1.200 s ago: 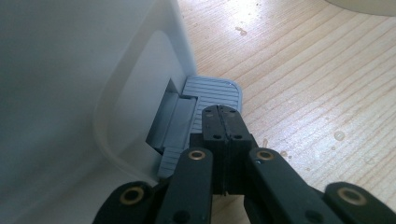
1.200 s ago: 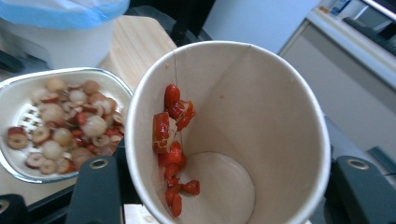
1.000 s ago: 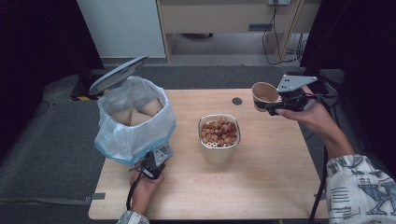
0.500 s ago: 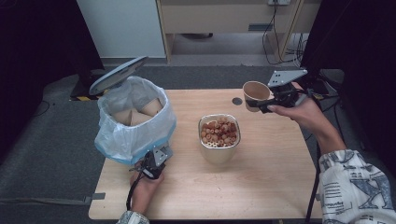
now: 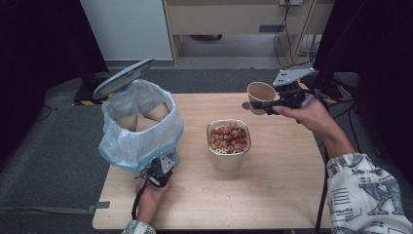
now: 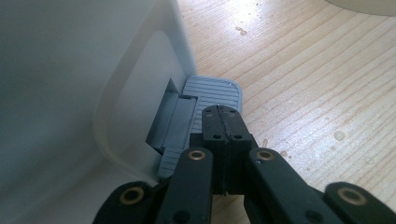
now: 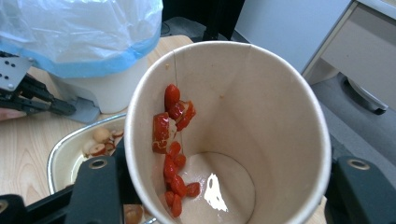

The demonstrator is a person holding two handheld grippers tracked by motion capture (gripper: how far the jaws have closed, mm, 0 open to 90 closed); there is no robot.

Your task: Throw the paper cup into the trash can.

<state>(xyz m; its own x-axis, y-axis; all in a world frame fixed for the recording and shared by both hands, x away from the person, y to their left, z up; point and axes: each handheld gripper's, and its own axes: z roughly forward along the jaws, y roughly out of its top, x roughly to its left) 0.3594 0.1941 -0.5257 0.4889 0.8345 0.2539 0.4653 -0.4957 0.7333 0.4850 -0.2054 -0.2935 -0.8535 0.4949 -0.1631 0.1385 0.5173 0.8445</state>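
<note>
One paper cup (image 5: 260, 95) clamped in right gripper (image 5: 272, 104) fingers; left gripper (image 6: 222, 122) fingers clenched empty on one pedal (image 6: 212, 95).

Metal tin (image 5: 228, 157) of nuts mid-table; dark small disc (image 5: 246, 105) near the far edge

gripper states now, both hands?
Left gripper: shut, empty, tips pressing the bin's pedal.
Right gripper: shut on the paper cup, dried red fruit inside.
</note>
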